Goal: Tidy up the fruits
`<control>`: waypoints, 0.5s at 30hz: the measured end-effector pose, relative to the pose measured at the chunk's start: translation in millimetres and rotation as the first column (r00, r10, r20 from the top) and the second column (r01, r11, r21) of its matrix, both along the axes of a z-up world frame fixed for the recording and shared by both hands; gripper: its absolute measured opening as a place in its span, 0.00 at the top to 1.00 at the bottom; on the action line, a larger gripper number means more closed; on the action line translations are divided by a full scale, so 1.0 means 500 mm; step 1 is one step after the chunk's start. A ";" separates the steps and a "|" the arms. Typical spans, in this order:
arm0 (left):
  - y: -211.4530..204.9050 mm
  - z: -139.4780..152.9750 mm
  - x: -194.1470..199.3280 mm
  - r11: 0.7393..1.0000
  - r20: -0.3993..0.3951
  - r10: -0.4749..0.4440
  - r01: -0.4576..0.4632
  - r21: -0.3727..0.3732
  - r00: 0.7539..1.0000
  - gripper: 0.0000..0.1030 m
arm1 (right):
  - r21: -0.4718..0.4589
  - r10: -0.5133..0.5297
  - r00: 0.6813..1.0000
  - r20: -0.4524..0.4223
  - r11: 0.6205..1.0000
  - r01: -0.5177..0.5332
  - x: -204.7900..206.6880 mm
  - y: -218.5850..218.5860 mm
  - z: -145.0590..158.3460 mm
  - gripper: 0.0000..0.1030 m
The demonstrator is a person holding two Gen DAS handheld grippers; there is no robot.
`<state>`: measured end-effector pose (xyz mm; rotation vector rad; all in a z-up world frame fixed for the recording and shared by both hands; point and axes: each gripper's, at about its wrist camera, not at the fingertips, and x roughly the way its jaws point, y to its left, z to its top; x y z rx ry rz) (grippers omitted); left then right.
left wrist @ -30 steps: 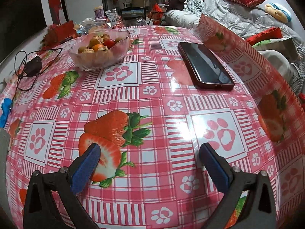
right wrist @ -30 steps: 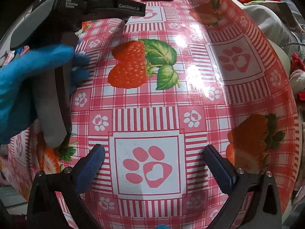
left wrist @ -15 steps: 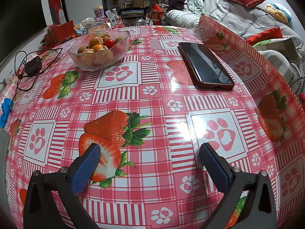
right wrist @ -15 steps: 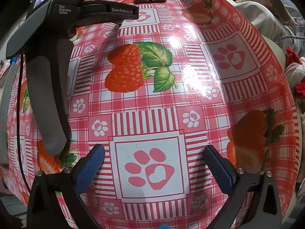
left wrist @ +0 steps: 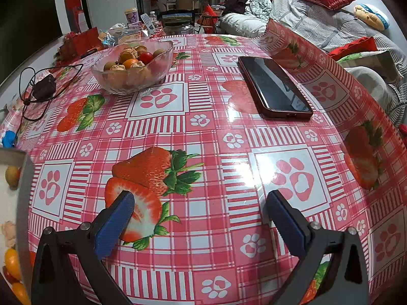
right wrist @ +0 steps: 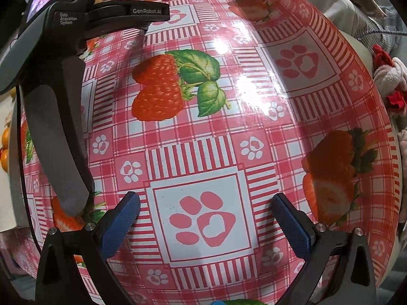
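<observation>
A clear glass bowl [left wrist: 152, 72] of small fruits, orange, brown and one red, stands at the far left of the table. At the left edge a white tray [left wrist: 10, 203] holds more small fruits. My left gripper [left wrist: 201, 221] is open and empty, low over the pink strawberry tablecloth, far from the bowl. My right gripper [right wrist: 206, 223] is also open and empty, above a paw print. The left gripper's body [right wrist: 56, 81] rests on the table at the left of the right wrist view, with no hand on it.
A dark phone [left wrist: 273, 86] lies right of centre. A black charger with cable [left wrist: 43, 89] lies beyond the tray. Jars and clutter stand at the far edge. A sofa with cushions [left wrist: 325, 17] runs along the right, where the cloth's edge curls up.
The blue-gloved hand that held the left gripper has gone; the gripper now rests alone. The right wrist view has shifted slightly. The white tray has come into the left wrist view.
</observation>
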<state>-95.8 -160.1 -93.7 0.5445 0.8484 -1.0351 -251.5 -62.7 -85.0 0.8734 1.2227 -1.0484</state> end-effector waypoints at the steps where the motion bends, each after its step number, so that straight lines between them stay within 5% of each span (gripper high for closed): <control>1: 0.000 0.000 0.000 1.000 0.000 0.000 0.000 0.000 1.000 0.00 | 0.005 -0.002 1.000 -0.002 1.000 0.002 0.001 -0.002 0.000 0.00; 15: -0.001 -0.004 0.015 1.000 -0.002 0.003 -0.003 -0.001 1.000 0.00 | 0.004 -0.011 1.000 -0.001 1.000 0.011 0.002 -0.005 -0.002 0.00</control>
